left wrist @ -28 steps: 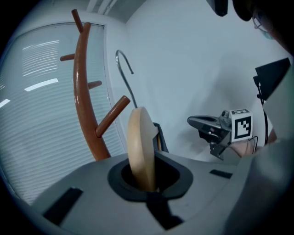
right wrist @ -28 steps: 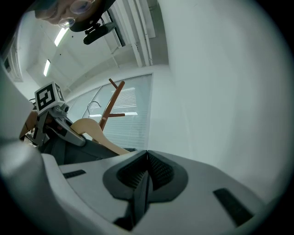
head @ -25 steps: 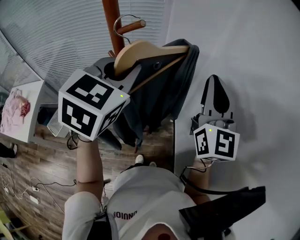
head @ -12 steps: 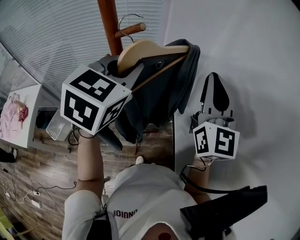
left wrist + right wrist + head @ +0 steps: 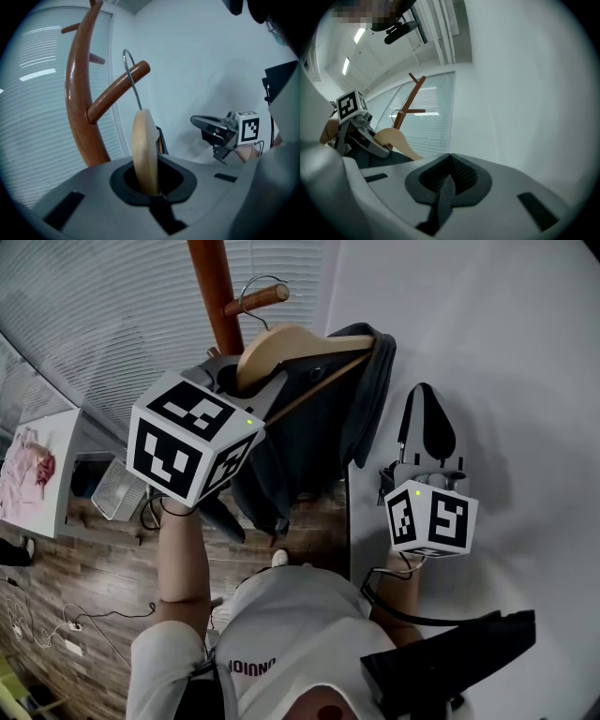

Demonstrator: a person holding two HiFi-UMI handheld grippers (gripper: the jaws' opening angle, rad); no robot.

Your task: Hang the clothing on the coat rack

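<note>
My left gripper (image 5: 242,382) is shut on the shoulder of a wooden hanger (image 5: 300,341) that carries a dark grey garment (image 5: 319,427). In the left gripper view the hanger (image 5: 144,150) stands edge-on between the jaws. Its wire hook (image 5: 131,77) arcs over a peg (image 5: 119,91) of the brown coat rack (image 5: 78,98). I cannot tell whether the hook rests on the peg (image 5: 259,298). My right gripper (image 5: 427,427) is shut and empty, held off to the right by the white wall. Nothing shows between its jaws in the right gripper view (image 5: 450,176).
Window blinds (image 5: 94,324) run behind the coat rack pole (image 5: 212,296). A white wall (image 5: 497,343) fills the right side. Below left stand a white table (image 5: 66,484) with pink cloth (image 5: 33,465) and a wire basket (image 5: 117,488). Cables (image 5: 56,620) lie on the wood floor.
The left gripper and the hanger have shifted slightly towards the rack, with the hook staying by the peg. The right gripper has hardly moved.
</note>
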